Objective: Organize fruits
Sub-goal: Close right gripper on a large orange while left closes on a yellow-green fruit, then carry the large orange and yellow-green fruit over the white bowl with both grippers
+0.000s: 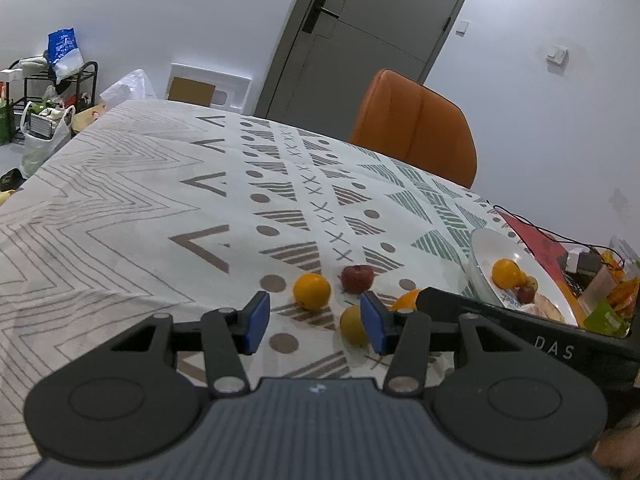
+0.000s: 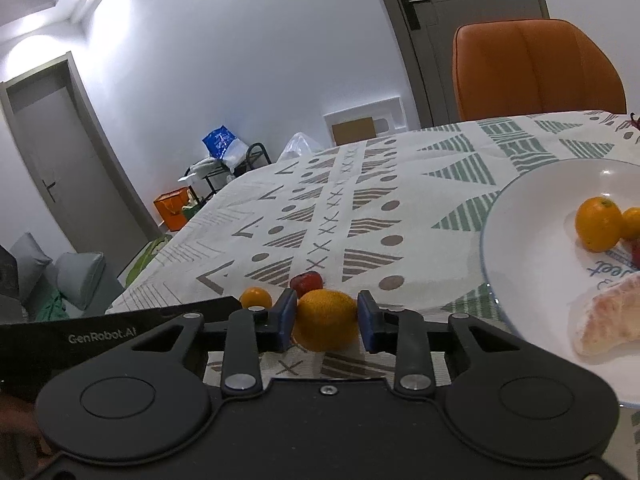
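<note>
Between the right jaws: round, dimpled orange (image 2: 326, 320).

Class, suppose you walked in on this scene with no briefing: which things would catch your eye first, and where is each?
First, the orange sitting between the open fingers of the right gripper, low in the right wrist view. Next, the white plate to its right, already holding oranges and a peeled segment. Behind the patterned tablecloth stands a bright orange chair, with more loose fruit lying ahead of the open left gripper.
</note>
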The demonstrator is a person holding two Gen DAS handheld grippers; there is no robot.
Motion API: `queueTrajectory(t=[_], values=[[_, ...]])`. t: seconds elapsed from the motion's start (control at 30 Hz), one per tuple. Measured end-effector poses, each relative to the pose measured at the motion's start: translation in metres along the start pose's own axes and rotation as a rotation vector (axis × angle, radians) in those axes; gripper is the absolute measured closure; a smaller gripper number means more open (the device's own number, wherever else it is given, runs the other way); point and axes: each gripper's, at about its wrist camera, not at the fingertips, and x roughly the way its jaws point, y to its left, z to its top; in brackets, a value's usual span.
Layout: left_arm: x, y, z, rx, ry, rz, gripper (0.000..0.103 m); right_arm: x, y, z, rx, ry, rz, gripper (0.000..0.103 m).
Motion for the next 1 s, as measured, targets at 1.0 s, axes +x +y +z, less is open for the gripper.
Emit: queueTrajectory(t=[1.0], values=[[0.018,-0.014,-0.008,0.002,0.043,-0.045,0.065,-0.015,-0.014,-0.004,0.023,-0.004,0.019,0.066]])
